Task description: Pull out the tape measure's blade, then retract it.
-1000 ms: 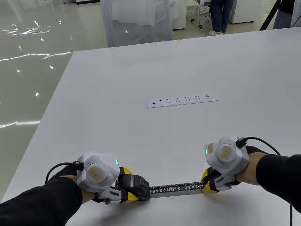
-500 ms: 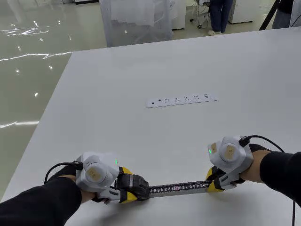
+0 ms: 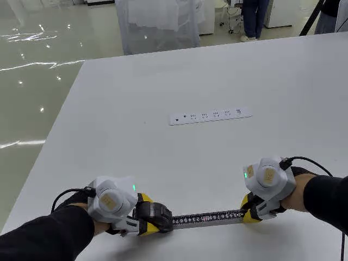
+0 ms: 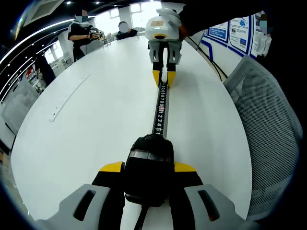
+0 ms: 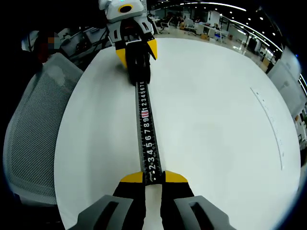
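Black case (image 3: 156,215): clamped in left tongs (image 4: 148,167), anchored on bench (image 3: 163,81).
Blade (image 3: 206,218): partly out, stretched between both tongs.
Right tongs (image 5: 153,177): pinched on blade tip, likely so the spring can't reel it in.

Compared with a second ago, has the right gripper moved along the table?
Yes. The right gripper, holding the blade, has slid rightward against the power strip, which stays put in the head view.
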